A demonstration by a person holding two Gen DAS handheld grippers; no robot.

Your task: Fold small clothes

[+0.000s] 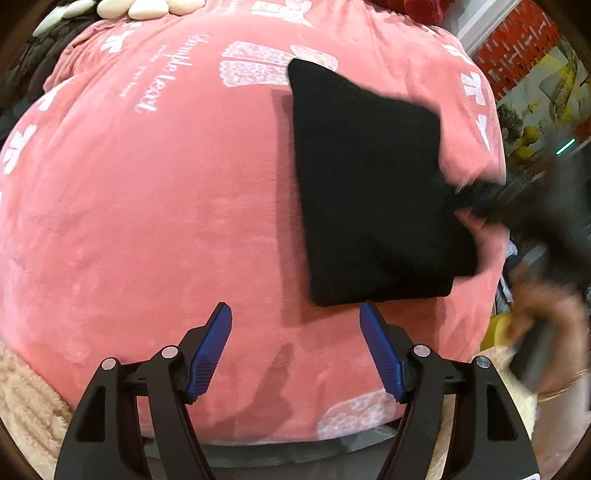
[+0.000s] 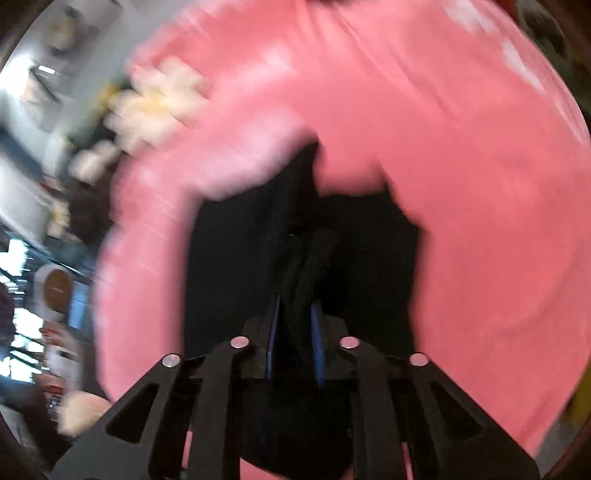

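A black garment (image 1: pixel 369 192), already folded into a compact, roughly rectangular packet, lay on a pink fleece blanket (image 1: pixel 166 206) printed with white lace-like motifs and lettering, over toward the blanket's right side in the left wrist view. The right hand-held gripper (image 2: pixel 295 332) had its blue pads drawn narrow on a bunched ridge of the black fabric, gripping the garment at its right-hand edge; the left wrist view showed that same gripper (image 1: pixel 476 201) as a blur at the cloth's edge, with the nearby corner appearing lifted off the blanket. The pinch looked placed at the edge so that one layer could be carried across the rest, probably for a further fold.

The left hand-held gripper (image 1: pixel 295 323) hovered just short of the garment's near edge, its jaws spread wide and nothing between them. It seemed to be held ready there either to pin the near hem or to take a second corner. A person's hand (image 1: pixel 546 332), blurred, was visible at the lower right of the left wrist view, holding the right tool.

Pale cushions (image 1: pixel 147 7) sat at the blanket's far edge, well clear of the work. The soft, yielding blanket could let the packet slide or bunch if pulled quickly.
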